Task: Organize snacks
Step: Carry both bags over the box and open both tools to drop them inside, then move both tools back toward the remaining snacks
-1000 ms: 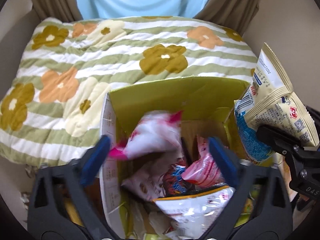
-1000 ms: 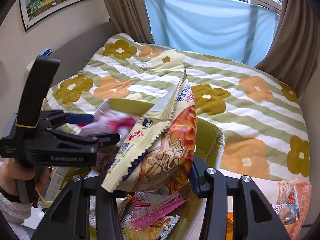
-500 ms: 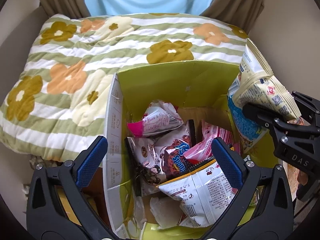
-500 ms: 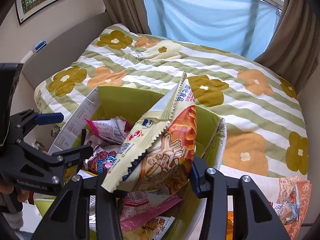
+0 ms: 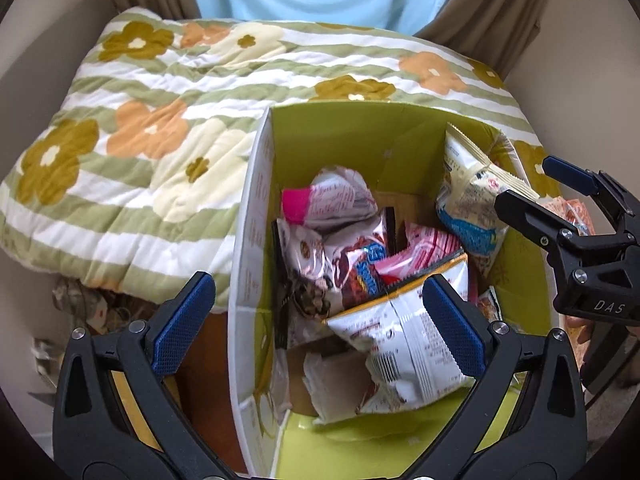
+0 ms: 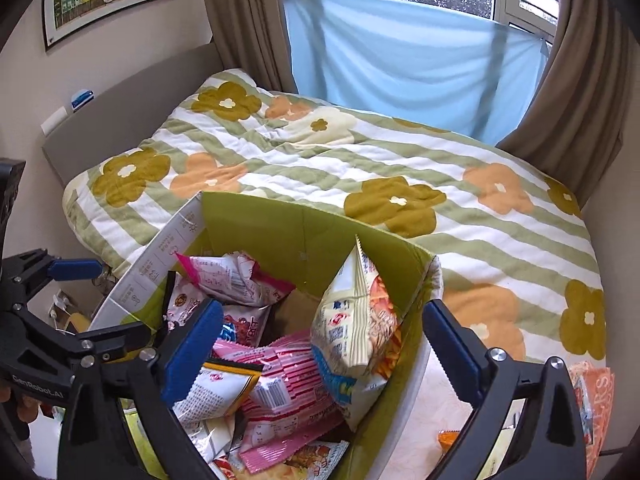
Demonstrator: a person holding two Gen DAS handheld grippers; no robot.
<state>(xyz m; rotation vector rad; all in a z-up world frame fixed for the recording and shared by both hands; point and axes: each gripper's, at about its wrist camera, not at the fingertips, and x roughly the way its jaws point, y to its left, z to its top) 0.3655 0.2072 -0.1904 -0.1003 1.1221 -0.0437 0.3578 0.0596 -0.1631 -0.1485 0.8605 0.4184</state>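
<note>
A green cardboard box (image 5: 360, 136) (image 6: 304, 232) holds several snack bags. A cream and orange snack bag (image 5: 470, 200) (image 6: 356, 320) stands upright against the box's right wall, free of any gripper. A pink and white bag (image 5: 328, 200) (image 6: 228, 280) lies at the box's back. My left gripper (image 5: 316, 320) is open and empty above the box's near side. My right gripper (image 6: 320, 348) is open and empty just above the box; it also shows at the right in the left wrist view (image 5: 532, 196).
The box stands against a bed with a green striped flower quilt (image 5: 160, 128) (image 6: 440, 184). An orange snack bag (image 6: 596, 400) lies on the bed to the right of the box. Curtains and a blue cloth (image 6: 400, 52) hang behind.
The right gripper opened and let the cream and orange bag drop into the box's right side. The left gripper drew back and up from the box after the pink bag landed inside.
</note>
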